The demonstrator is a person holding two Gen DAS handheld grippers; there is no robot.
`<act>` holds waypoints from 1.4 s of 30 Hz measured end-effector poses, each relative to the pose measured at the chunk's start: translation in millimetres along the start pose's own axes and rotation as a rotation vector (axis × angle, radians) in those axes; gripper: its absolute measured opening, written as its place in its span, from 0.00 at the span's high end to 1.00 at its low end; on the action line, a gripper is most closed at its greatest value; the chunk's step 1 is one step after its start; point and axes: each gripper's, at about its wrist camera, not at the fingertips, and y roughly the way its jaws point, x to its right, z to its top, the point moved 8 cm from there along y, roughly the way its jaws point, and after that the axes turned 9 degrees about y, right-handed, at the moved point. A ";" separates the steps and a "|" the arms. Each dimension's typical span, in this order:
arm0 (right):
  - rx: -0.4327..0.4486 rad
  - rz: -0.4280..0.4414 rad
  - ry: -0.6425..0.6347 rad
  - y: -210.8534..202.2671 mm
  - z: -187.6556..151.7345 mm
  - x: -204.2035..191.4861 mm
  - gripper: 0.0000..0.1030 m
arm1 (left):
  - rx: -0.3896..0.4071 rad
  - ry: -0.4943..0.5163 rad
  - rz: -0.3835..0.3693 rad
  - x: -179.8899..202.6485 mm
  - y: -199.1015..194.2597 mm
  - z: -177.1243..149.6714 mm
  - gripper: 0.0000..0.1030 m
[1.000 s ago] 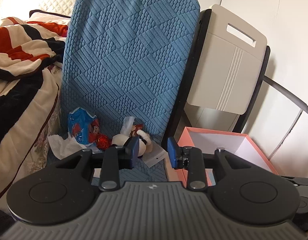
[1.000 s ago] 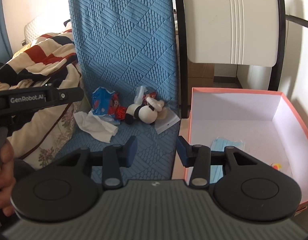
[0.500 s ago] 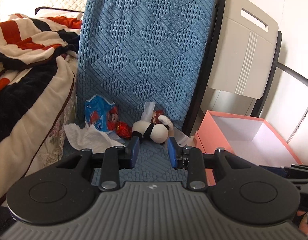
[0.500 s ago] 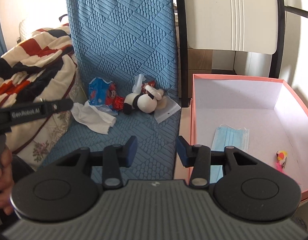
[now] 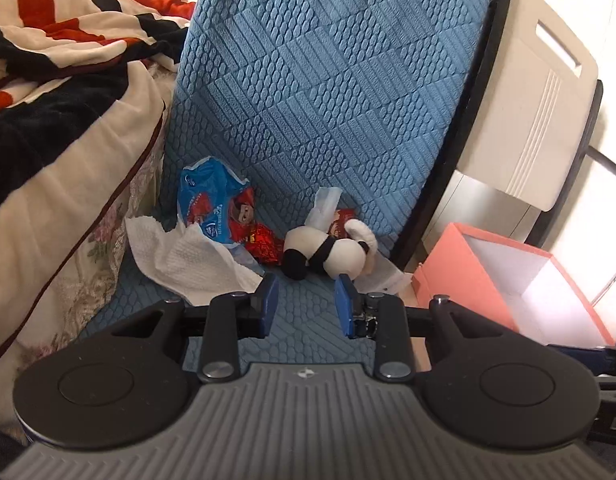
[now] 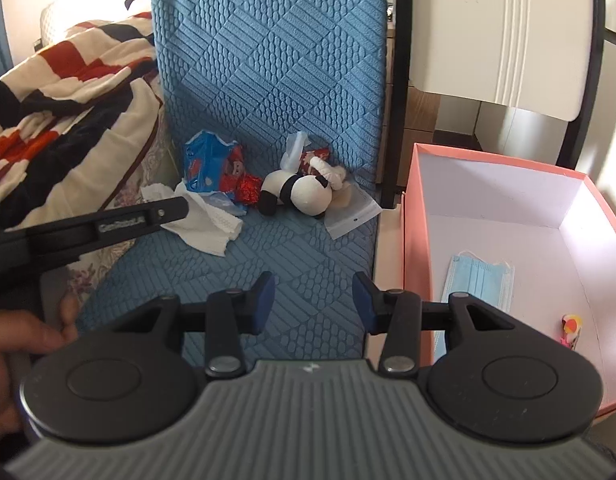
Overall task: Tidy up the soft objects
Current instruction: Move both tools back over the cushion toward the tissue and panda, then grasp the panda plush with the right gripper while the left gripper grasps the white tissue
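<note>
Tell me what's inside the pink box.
The pink box holds a blue face mask lying flat on its floor and a small yellow-pink item near the right wall. The right gripper hides the near corner.

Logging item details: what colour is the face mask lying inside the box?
Light blue with white ear loops; the face mask shows best in the right wrist view, on the box floor.

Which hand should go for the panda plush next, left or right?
Left, probably. The left tool is open and lined up just short of the panda plush on the blue seat. The right tool, also open, sits farther back, nearer the pink box.
</note>
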 end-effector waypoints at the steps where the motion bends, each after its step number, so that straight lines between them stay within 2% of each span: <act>1: 0.001 0.003 -0.008 2.4 1.8 -1.4 0.55 | -0.016 0.002 -0.001 -2.4 7.9 0.1 0.65; 5: 0.015 0.024 -0.046 13.8 10.2 -7.4 0.55 | -0.046 -0.050 0.025 -14.3 31.2 -3.7 0.65; 9: 0.032 0.047 -0.094 26.6 19.0 -15.4 0.55 | -0.102 -0.043 0.033 -13.2 49.7 -13.4 0.65; 14: 0.028 0.074 -0.146 50.2 27.1 -21.2 0.56 | -0.121 -0.062 0.030 -16.0 63.9 -13.5 0.65; 17: 0.000 0.100 -0.140 61.4 29.3 -27.0 0.56 | -0.140 -0.119 0.013 -23.1 74.8 -13.2 0.65; 22: -0.015 0.122 -0.173 84.5 33.8 -35.0 0.56 | -0.179 -0.234 0.035 -44.7 93.0 -14.9 0.65; 26: -0.034 0.131 -0.176 103.7 37.8 -39.7 0.57 | -0.180 -0.325 0.071 -65.0 102.1 -15.6 0.65; 30: -0.037 0.126 -0.253 120.4 41.3 -51.6 0.57 | -0.208 -0.386 0.123 -75.4 112.2 -21.7 0.65; 38: -0.038 0.117 -0.439 166.6 50.9 -64.8 0.56 | -0.216 -0.477 0.123 -87.5 124.4 -26.0 0.65; 42: -0.030 0.090 -0.551 194.0 51.3 -64.5 0.56 | -0.203 -0.488 0.117 -88.9 124.7 -24.5 0.56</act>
